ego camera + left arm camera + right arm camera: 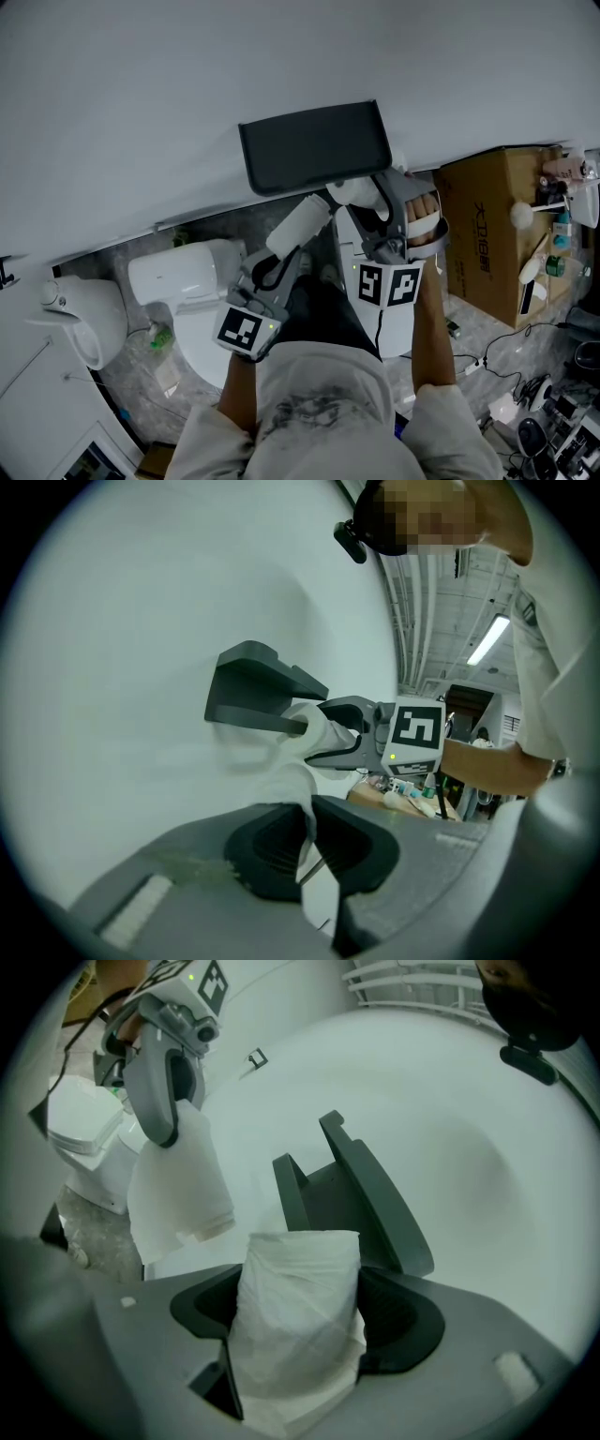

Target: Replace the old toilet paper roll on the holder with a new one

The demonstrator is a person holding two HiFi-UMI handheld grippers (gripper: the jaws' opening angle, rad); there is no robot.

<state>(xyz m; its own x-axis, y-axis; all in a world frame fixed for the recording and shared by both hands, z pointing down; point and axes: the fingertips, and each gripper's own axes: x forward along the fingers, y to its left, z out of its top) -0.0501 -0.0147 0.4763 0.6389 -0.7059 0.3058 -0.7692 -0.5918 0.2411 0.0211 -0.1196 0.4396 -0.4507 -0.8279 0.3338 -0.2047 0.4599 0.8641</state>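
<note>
both grippers point at the dark wall holder (314,145), upper centre. left gripper (309,841) jaws pinch a paper sheet (281,789); right gripper (300,1312) jaws, spread wide, clasp the toilet paper roll (300,1260).

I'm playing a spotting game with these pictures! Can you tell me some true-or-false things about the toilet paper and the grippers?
1. The right gripper is closed on a white toilet paper roll. True.
2. The left gripper is wide open and empty. False: it is shut on a thin paper sheet.
3. The holder on the wall is dark grey. True.
4. The cardboard box sits on top of the toilet. False: in the head view, the box is off to the right and the toilet is on the left.
</note>
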